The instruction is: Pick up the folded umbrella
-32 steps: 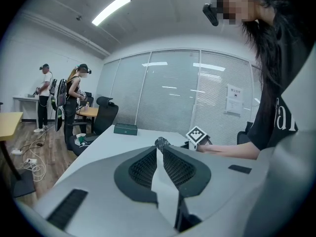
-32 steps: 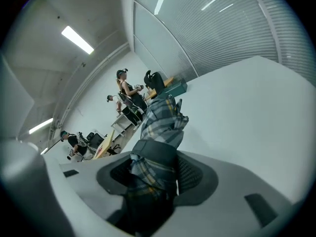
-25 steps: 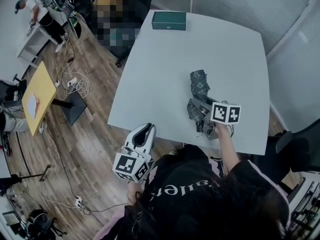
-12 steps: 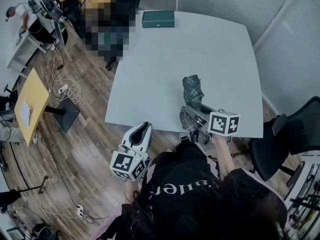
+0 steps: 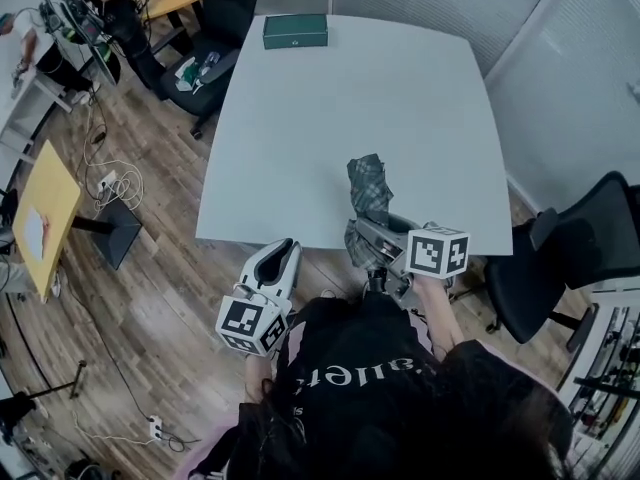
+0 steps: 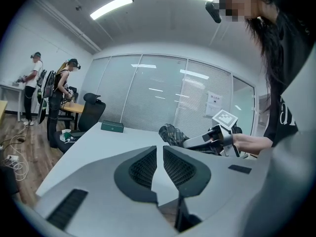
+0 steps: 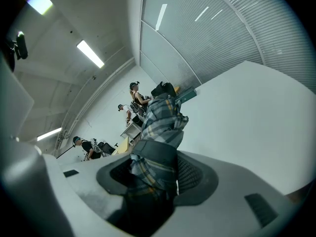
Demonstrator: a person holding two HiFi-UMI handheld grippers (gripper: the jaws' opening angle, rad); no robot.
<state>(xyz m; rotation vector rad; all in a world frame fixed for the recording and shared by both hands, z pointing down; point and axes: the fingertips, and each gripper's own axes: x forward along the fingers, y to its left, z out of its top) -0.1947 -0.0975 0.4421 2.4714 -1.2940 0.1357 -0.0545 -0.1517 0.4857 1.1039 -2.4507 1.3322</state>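
Far left in the head view, a yellow desk (image 5: 38, 218) stands on the wooden floor (image 5: 150, 268), loose cables beside it. Left tool (image 5: 284, 250) is off the near-left edge of the surface (image 5: 400, 98), over the floor and pointing toward it. Its own view shows the left tool (image 6: 158, 154) with jaws drawn almost together, a thin slit between the pads and nothing in it. Green box (image 5: 295, 31) lies flat at the far edge of the surface, well apart from both tools. The folded umbrella (image 5: 368, 180), in grey-green plaid, is at the near edge of the surface, right of centre. Its far end reaches in over the top and its near end is taken up by the right tool (image 5: 363, 238). In the right gripper view, the right tool (image 7: 155, 171) has its jaws set fairly wide, clamped on the bunched fabric of the umbrella (image 7: 162, 113), which runs out between the pads and beyond them. The person's hand (image 5: 432, 286) backs the marker cube. Black office chair (image 5: 590, 243) stands off the right edge of the surface.
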